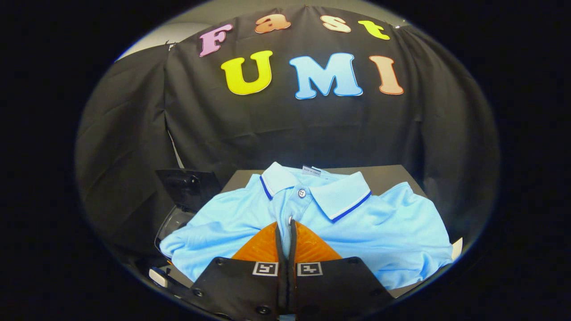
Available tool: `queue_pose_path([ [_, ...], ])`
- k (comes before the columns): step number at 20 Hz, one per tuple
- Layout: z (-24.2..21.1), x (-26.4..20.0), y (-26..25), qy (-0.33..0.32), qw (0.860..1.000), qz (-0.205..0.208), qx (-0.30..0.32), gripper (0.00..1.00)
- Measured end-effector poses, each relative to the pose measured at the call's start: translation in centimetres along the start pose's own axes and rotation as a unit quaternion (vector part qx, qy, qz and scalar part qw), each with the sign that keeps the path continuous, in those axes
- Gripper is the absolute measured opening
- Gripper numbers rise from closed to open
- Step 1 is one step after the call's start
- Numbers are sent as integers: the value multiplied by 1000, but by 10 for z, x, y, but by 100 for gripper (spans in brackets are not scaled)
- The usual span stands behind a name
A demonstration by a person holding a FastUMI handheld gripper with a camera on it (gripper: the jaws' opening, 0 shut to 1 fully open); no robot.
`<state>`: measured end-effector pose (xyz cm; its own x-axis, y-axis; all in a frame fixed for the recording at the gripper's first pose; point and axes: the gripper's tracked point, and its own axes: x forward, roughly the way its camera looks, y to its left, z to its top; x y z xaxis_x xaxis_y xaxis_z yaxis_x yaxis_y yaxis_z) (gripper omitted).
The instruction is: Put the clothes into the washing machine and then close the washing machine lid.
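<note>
A light blue polo shirt [379, 227] with a dark-blue-striped collar hangs spread out just ahead of my fingers, above a dark table [383, 176]. My gripper [285, 223] is shut on a fold of the shirt's front placket, just below the collar button. The fabric bunches where the two fingers pinch it. To the left, partly hidden by the shirt's sleeve, the washing machine [171, 223] stands with its dark lid [187, 185] raised.
The black cloth wall stands close behind the table. A small white object [158, 276] lies near the machine at the lower left. A pale corner [457, 248] shows under the shirt's right side.
</note>
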<state>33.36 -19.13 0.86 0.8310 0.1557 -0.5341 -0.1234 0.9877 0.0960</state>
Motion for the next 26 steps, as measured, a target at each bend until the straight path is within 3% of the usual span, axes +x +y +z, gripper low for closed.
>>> queue_pose_path([
  [5,23,-13,37,-37,998,31,29,2],
  [11,35,-15,98,-51,996,70,11,2],
  [26,39,21,250,-36,987,156,-11,2],
])
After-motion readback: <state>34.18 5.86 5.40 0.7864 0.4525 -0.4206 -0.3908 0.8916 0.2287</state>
